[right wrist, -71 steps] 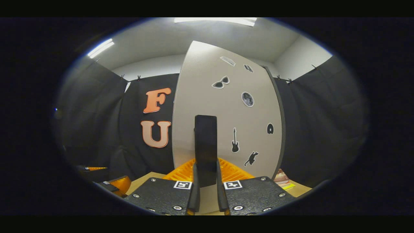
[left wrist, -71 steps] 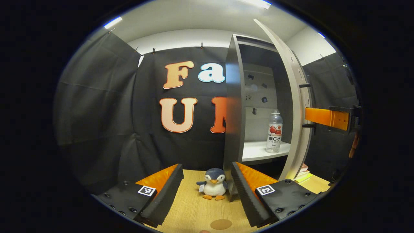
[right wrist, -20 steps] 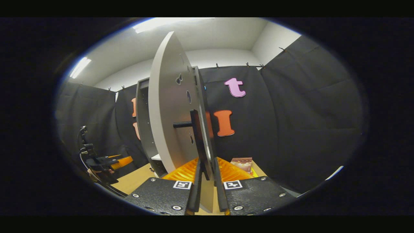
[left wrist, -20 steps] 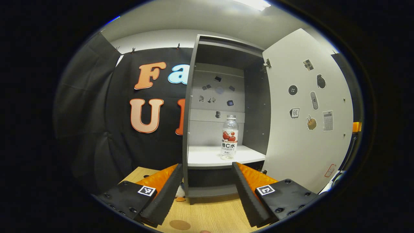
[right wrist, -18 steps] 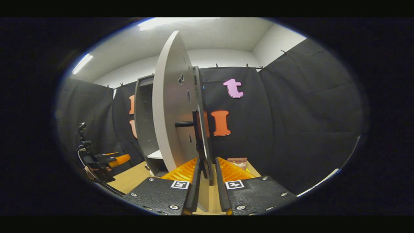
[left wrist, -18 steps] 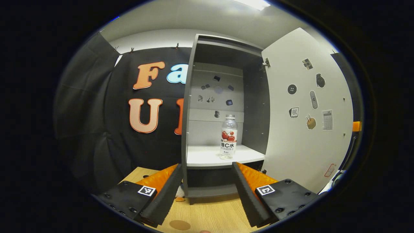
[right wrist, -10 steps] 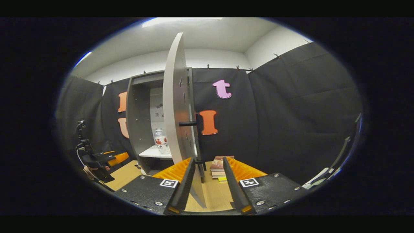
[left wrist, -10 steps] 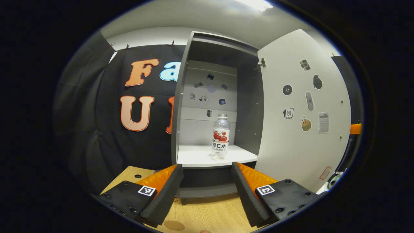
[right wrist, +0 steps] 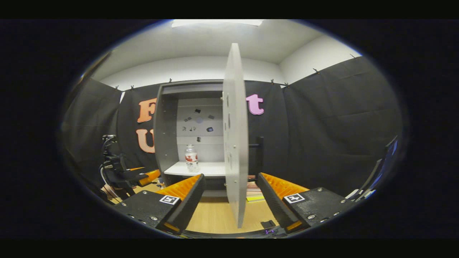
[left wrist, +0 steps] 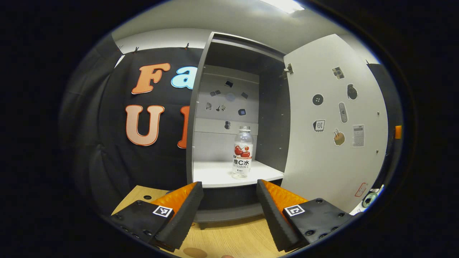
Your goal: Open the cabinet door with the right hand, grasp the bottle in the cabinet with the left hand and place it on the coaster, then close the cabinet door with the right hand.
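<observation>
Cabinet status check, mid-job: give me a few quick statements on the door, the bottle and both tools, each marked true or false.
1. The cabinet door stands wide open. True.
2. The bottle lies on its side on the shelf. False: it stands upright there.
3. The left tool is shut on the bottle. False: its fingers are spread apart, short of the shelf.
4. The right tool grips the door handle. False: it is open, with the door's edge between its fingers and the handle farther off.
5. The bottle's cap is on. True.
</observation>
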The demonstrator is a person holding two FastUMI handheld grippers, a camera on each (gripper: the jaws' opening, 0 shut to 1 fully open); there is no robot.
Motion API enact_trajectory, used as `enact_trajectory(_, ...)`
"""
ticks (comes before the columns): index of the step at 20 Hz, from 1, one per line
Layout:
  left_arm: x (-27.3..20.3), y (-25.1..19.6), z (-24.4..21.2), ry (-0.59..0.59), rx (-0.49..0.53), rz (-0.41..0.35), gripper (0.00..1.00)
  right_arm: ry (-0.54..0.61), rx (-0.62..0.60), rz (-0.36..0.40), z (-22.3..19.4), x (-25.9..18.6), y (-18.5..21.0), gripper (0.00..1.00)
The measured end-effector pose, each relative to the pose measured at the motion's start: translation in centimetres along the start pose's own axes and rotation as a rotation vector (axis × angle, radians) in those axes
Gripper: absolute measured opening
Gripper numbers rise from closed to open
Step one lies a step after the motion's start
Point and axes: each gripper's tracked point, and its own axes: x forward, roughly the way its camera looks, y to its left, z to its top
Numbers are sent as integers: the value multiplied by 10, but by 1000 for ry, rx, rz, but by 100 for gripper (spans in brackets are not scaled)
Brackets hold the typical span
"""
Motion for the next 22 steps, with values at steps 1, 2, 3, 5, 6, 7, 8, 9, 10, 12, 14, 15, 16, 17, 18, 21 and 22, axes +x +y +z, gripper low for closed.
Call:
enact_trajectory(1,3,4,1,-1,0,-2,97,7,-6,19,-4,4,14,87)
enact_trajectory(2,5,9,3,-3,1,-4,97,11,-12,33,-6,10,27,92)
enact_trajectory(3,9,13,5,-9,2,-8,97,16,-20,48,-9,16,38,96)
enact_trajectory(5,16,19,6,-17,2,-18,99,20,-36,70,-14,34,61,92)
enact_trajectory(6,22,20,5,-19,-2,-29,97,26,-43,83,-17,42,71,92)
enact_trajectory(7,28,19,3,-15,-5,-41,97,32,-52,93,-21,48,80,92)
enact_trajectory(8,34,19,0,-8,-10,-54,97,35,-60,100,-25,55,86,93)
enact_trajectory(9,41,17,-2,0,-22,-72,97,39,-63,104,-27,64,94,89)
enact_trajectory(10,49,12,-4,9,-40,-94,97,40,-63,106,-29,71,100,89)
enact_trajectory(12,66,7,-5,14,-61,-125,97,41,-64,112,-35,90,110,93)
enact_trajectory(14,87,2,0,4,-55,-155,97,44,-61,112,-42,114,120,93)
enact_trajectory(15,99,-2,1,-5,-48,-168,97,45,-57,113,-44,122,123,93)
enact_trajectory(16,111,-7,4,-11,-37,-183,97,49,-52,114,-47,131,126,93)
enact_trajectory(17,123,-11,5,-18,-23,-198,95,54,-45,119,-49,138,128,93)
enact_trajectory(18,134,-16,7,-25,-10,-219,97,58,-33,122,-51,144,129,93)
enact_trajectory(21,168,-31,7,-28,-6,-266,97,60,24,128,-50,160,127,93)
enact_trajectory(22,179,-32,8,-26,-7,-264,97,54,49,123,-47,166,123,93)
